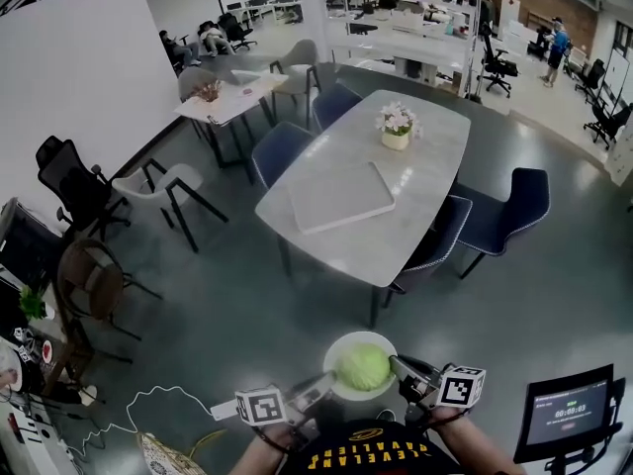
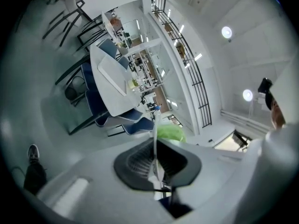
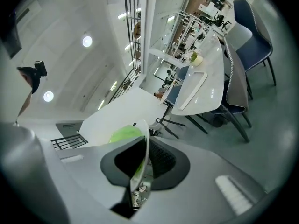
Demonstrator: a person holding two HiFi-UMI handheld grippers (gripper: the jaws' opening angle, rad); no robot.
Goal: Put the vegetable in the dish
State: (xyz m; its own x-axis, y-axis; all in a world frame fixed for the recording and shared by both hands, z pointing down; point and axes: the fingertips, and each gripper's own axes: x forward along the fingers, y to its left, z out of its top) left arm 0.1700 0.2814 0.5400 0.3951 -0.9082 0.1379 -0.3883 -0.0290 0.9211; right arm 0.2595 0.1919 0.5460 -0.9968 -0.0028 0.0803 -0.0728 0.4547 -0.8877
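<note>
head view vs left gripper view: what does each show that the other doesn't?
Head view only: the right gripper on the opposite rim, the whole round dish, a screen. Left gripper view only: the left gripper fingers shut on the rim, seen edge-on; a shoe; ceiling lights. Both: the green vegetable in the dish, the white table with its tray.

A round, pale green leafy vegetable (image 1: 364, 367), like a small cabbage head, sits in the middle of a shallow white dish (image 1: 348, 343). The dish's rim is pinched on opposite sides in the jaws of the left gripper (image 1: 324, 383) and right gripper (image 1: 398, 366), with the vegetable just beyond each pair
</note>
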